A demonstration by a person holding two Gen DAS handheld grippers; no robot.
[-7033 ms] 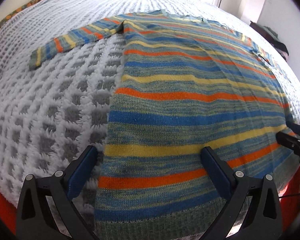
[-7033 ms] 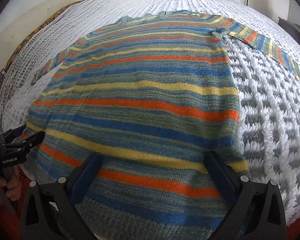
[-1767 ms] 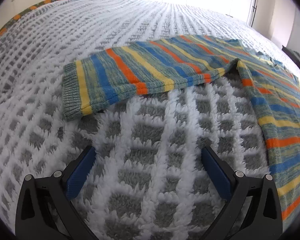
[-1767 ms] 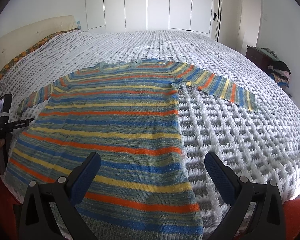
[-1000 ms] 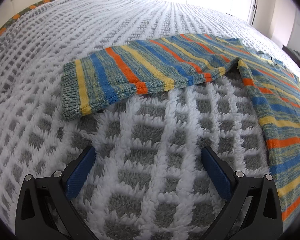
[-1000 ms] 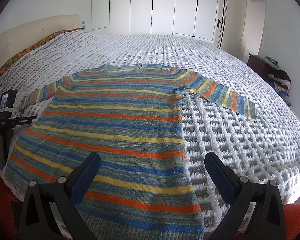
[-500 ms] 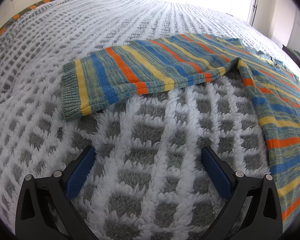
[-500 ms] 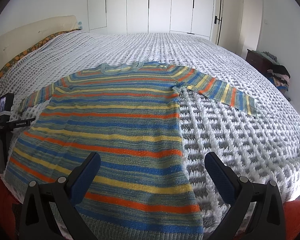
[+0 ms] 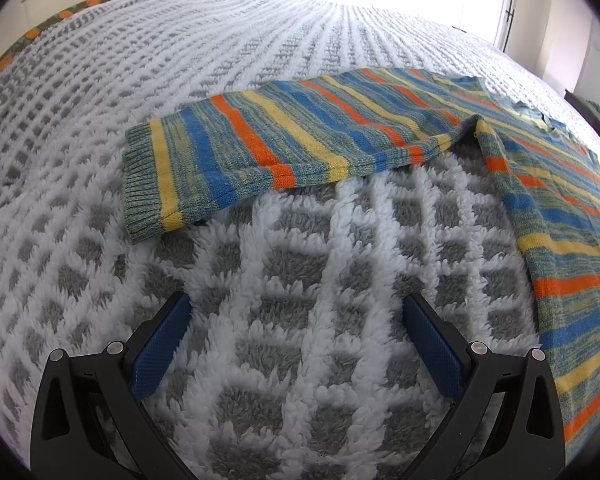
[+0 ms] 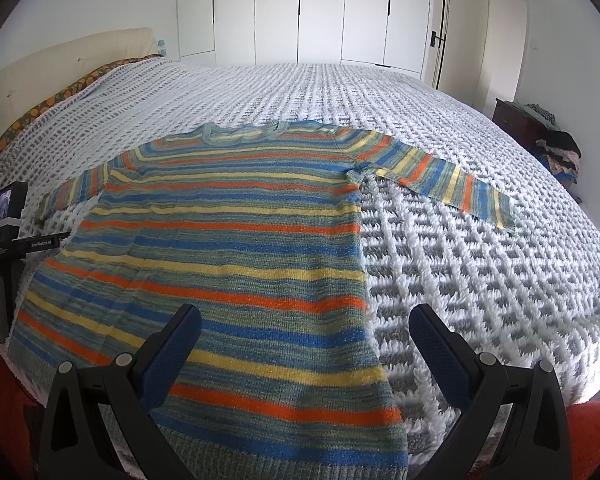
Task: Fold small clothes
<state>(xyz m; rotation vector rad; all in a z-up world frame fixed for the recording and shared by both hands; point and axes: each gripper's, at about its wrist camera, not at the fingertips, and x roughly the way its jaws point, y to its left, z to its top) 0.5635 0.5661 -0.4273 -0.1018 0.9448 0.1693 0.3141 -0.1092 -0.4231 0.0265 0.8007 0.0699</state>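
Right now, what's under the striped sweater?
The striped sweater lies flat on the white-and-grey blanket, sleeves spread out. The blanket shows all around it; whatever lies beneath the blanket is covered. Both grippers hover open, touching nothing.

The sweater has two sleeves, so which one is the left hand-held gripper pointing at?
The sweater's left sleeve; its ribbed cuff lies just ahead of the open left hand-held gripper.

- Bed: wide, covered edge to edge by a white-and-grey waffle-textured blanket.
- Striped sweater: lies flat on the blanket near the bed's front edge, neckline pointing away, both sleeves spread outward.
- Left sleeve: flat on the blanket, ribbed cuff outermost.
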